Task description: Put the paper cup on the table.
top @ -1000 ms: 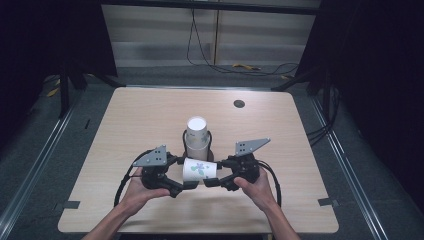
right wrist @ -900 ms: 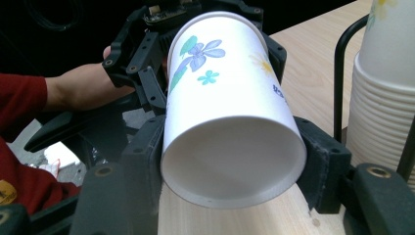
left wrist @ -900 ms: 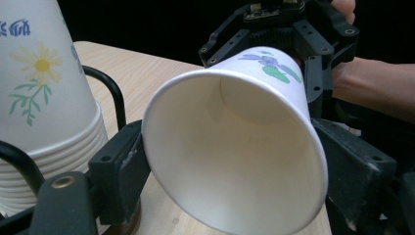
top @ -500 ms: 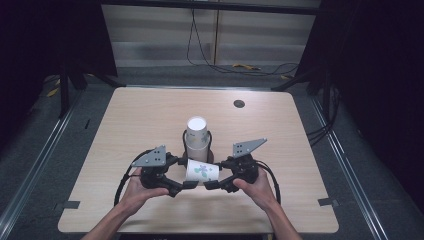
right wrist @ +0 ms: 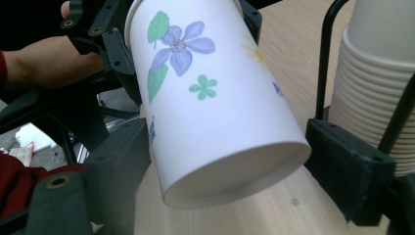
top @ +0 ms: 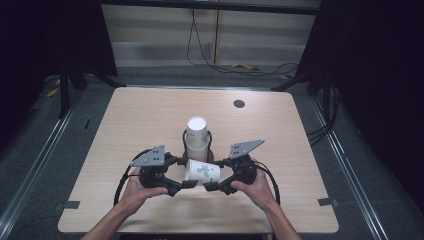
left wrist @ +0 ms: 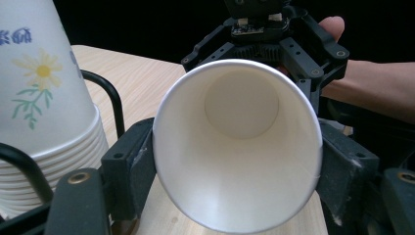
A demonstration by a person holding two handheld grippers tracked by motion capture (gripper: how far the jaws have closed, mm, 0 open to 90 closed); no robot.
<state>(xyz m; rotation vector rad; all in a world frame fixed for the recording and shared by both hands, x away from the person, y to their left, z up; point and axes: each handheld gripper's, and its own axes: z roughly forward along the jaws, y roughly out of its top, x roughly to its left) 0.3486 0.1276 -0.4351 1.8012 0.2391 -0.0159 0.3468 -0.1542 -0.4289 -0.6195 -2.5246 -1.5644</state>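
while it lay on its side between the two claws, the paper cup [top: 202, 171] had its long axis running across the bench [top: 125, 115], from the person's left to right. its open mouth faced the left claw [top: 181, 185] and its closed base faced the right claw [top: 212, 186]. it sat near the front middle of the bench, just in front of the stack of cups [top: 197, 137], which stood upright in a black wire holder [top: 210, 145].

in the left claw view the cup's rim [left wrist: 237, 147] was squeezed between the two black pads, which pressed on it at either side; the left claw's jaws had just been closing and now gripped the cup at its mouth. in the right claw view the cup's base [right wrist: 235, 171] sat between the right claw's pads with a gap at the right-hand one, and the left-hand one was too blurred to judge; its jaws had just been opening with the cup between them, and they stood apart from it.

the cup's flower print [right wrist: 178, 46] showed on its side in the right claw view. the base of the stack was cut off in both claw views, and its top was cut off in the right claw view. whether the cup touched the bench or hung just above it could not be made out. the left hand [top: 132, 192] and the right hand [top: 260, 187] came in from the bottom edge, their forearms cut off there.
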